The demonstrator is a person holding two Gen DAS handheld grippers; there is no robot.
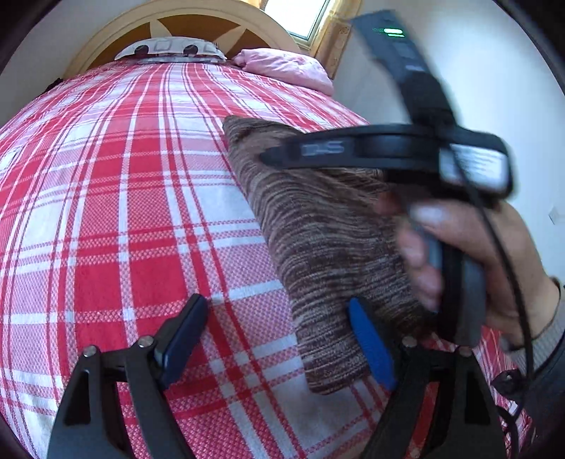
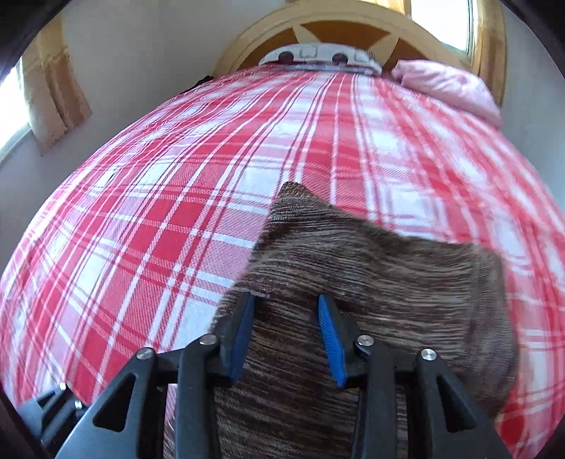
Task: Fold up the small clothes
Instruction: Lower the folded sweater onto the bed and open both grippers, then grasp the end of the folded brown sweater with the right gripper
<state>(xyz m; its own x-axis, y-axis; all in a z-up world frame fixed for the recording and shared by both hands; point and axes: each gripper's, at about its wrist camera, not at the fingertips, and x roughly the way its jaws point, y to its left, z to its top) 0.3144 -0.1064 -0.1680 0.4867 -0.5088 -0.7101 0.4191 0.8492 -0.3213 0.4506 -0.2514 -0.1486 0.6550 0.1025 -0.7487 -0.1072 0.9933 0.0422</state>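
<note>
A brown striped knit garment (image 1: pixel 328 254) lies folded into a long strip on the red and white plaid bedspread (image 1: pixel 123 212). My left gripper (image 1: pixel 282 339) is open and empty, low over the bed, with its right finger by the strip's near left edge. The right gripper's body (image 1: pixel 406 151) and the hand holding it hover over the garment's right side. In the right wrist view the garment (image 2: pixel 370 275) lies under my right gripper (image 2: pixel 286 335), whose jaws stand partly apart around a fold of the fabric without pinching it.
A round wooden headboard (image 1: pixel 183 28), a patterned pillow (image 1: pixel 169 49) and a pink folded blanket (image 1: pixel 289 67) are at the far end of the bed. A white wall (image 1: pixel 476 88) runs along the right. A curtained window (image 2: pixel 46 91) is on the left.
</note>
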